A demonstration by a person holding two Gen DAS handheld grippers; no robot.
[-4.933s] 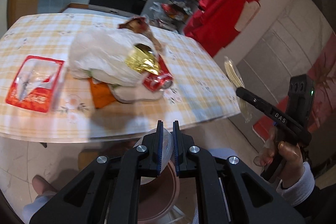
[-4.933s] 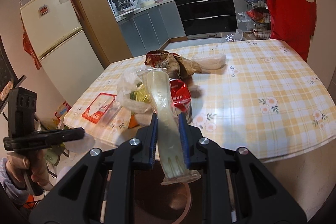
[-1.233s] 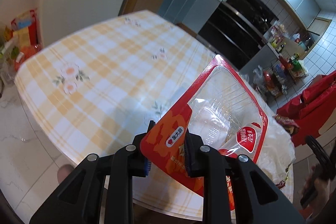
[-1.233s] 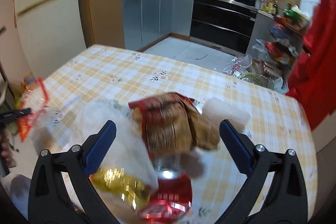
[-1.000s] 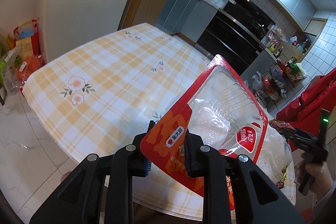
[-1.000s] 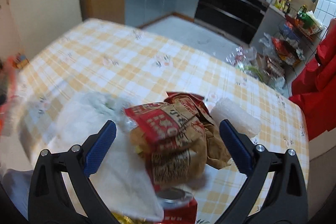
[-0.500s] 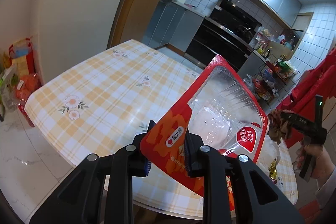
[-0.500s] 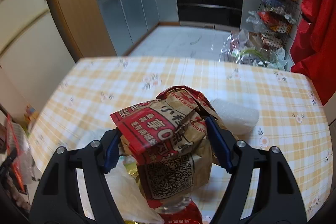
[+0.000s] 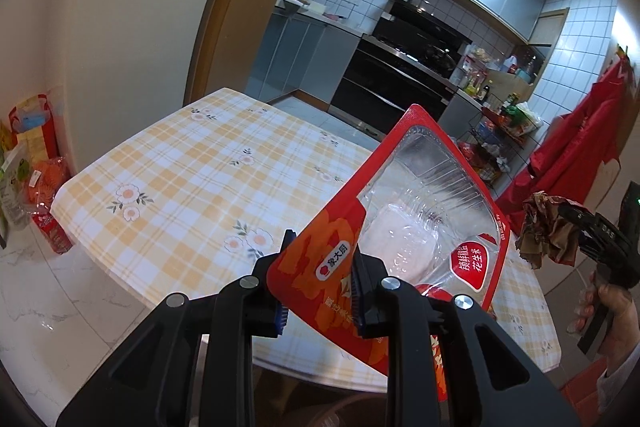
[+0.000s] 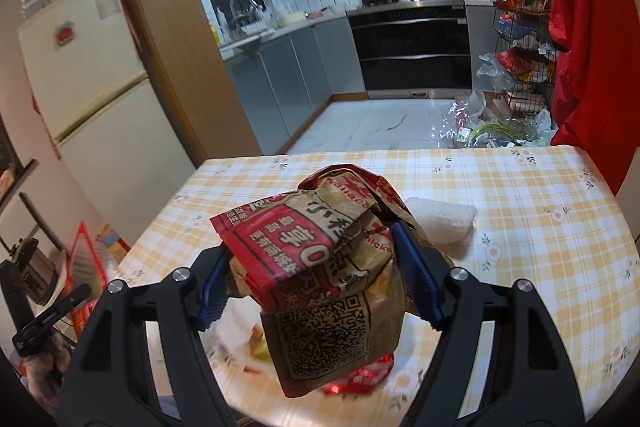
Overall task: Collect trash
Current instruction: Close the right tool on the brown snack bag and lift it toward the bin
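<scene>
My left gripper (image 9: 318, 285) is shut on a red and clear plastic food tray package (image 9: 404, 223) and holds it tilted above the near edge of the checked table (image 9: 192, 179). My right gripper (image 10: 320, 279) is shut on a crumpled brown and red paper food bag (image 10: 328, 267), lifted above the table (image 10: 540, 219). That bag (image 9: 544, 235) and the right gripper show at the right of the left wrist view. A crushed red can (image 10: 360, 375) and blurred white plastic (image 10: 236, 335) lie under the bag.
A white foam piece (image 10: 440, 223) lies on the table behind the bag. A fridge (image 9: 132, 19) stands left, bags (image 9: 36, 171) on the floor beside it. A red cloth (image 10: 588, 27) hangs at right. A brownish bin rim (image 9: 340, 411) shows below my left gripper.
My right gripper has closed on the paper bag and lifted it off the table. My left gripper keeps the tray package and has risen and tilted up.
</scene>
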